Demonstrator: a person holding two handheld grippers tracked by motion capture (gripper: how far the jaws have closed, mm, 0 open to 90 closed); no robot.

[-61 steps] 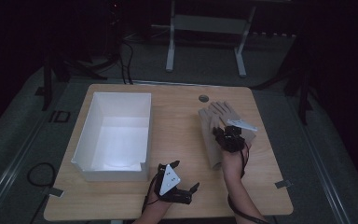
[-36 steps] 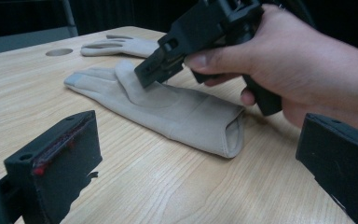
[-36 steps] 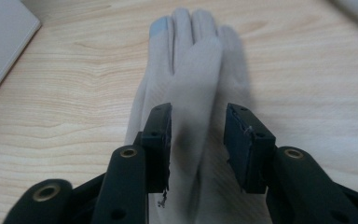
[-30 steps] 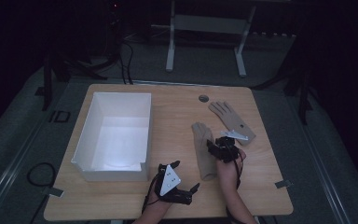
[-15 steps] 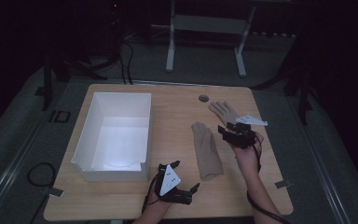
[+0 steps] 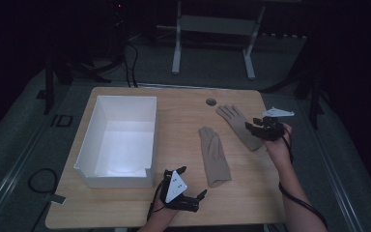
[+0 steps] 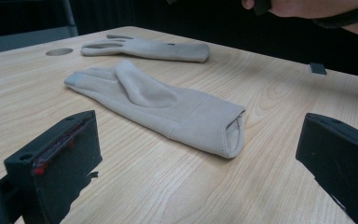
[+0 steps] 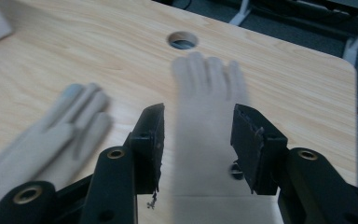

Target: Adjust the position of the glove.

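- Right gripper (image 6: 257, 127): raised over the far right part of the table (image 6: 183, 108), above the cuff end of the far glove (image 6: 239, 126); jaws part-spread, nothing pinched between them; in the right gripper view, glove lying on the wood below and beyond the jaws, seen through the gap, fingers pointing toward the round hole (image 8: 183, 40); picture blurred, contact with the fabric not to be told.
- Far glove: flat, beige, fingers toward the far edge, cuff toward the right gripper.
- Near glove (image 6: 213, 154): flat near table centre, just left of the far glove and apart from it, cuff toward the near edge; in the left gripper view, open cuff facing the camera, between and beyond the two jaws, untouched.
- Left gripper (image 6: 189, 186): low at the near edge, just right of the white box (image 6: 147, 140); jaws wide apart, empty; near glove's cuff just beyond it.
- White box: open-topped, on the left half of the table, well apart from both gloves.
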